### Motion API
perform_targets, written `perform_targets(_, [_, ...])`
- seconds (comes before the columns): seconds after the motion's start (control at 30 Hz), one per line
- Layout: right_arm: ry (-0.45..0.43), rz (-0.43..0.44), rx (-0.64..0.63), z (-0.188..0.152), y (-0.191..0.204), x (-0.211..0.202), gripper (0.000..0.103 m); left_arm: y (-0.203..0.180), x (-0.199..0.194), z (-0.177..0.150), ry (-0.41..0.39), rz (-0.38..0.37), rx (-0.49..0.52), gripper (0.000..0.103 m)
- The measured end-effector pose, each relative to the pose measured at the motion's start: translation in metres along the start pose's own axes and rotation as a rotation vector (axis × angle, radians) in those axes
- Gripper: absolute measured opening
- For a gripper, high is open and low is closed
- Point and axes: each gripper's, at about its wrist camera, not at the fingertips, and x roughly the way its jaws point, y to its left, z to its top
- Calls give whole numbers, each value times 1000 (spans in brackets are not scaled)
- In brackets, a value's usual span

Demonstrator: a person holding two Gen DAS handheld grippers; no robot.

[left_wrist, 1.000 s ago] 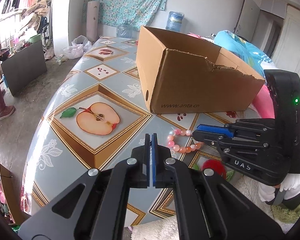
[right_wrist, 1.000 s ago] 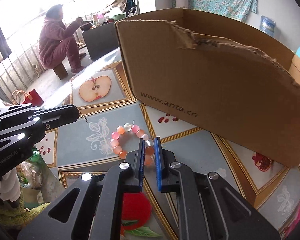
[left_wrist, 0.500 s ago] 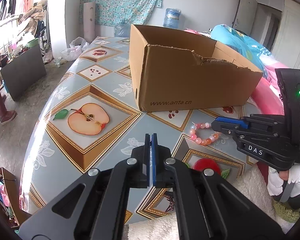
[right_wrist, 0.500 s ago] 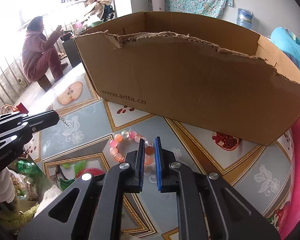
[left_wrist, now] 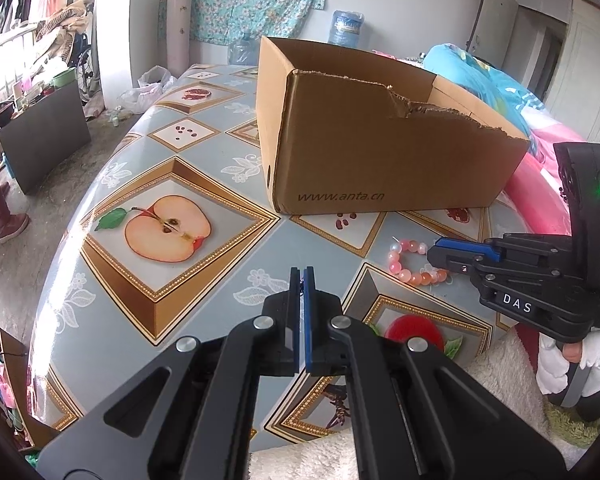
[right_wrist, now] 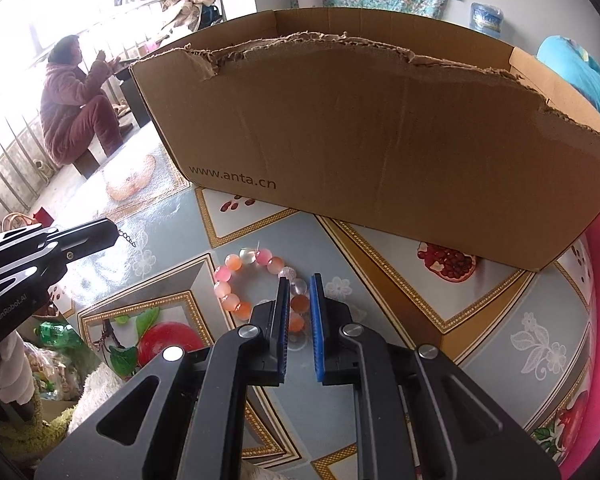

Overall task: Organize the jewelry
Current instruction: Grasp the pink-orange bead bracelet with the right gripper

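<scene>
Bracelet (right_wrist: 260, 286) of pink, orange and clear beads lies flat on the table (left_wrist: 148, 184), just in front of the box (right_wrist: 380, 128) and apart from it. Right gripper (right_wrist: 299, 286) is low over the loop's near-right arc, jaws parted a little with beads showing in the gap; cannot tell whether the pads touch them, so no grasp confirmed. Left gripper (left_wrist: 300, 276) is clenched on a thin chain (right_wrist: 127, 237), a short length dangling from its tip, held clear to the left of the bracelet. Risks, as judged: round beads may squirt out of a narrow pinch, or only one bead is caught and the loop swings; the box's torn front wall could snag it on the way over; the dangling chain could drag on the table.
</scene>
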Motion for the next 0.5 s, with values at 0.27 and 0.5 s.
perform_targets(0.27, [14,-13,-52,3,9,5,16,0,0,0,0,1,1,1])
perform_targets(0.5, [21,-18,-87,3,14,8,24,-1,2,3,2,5,-2,1])
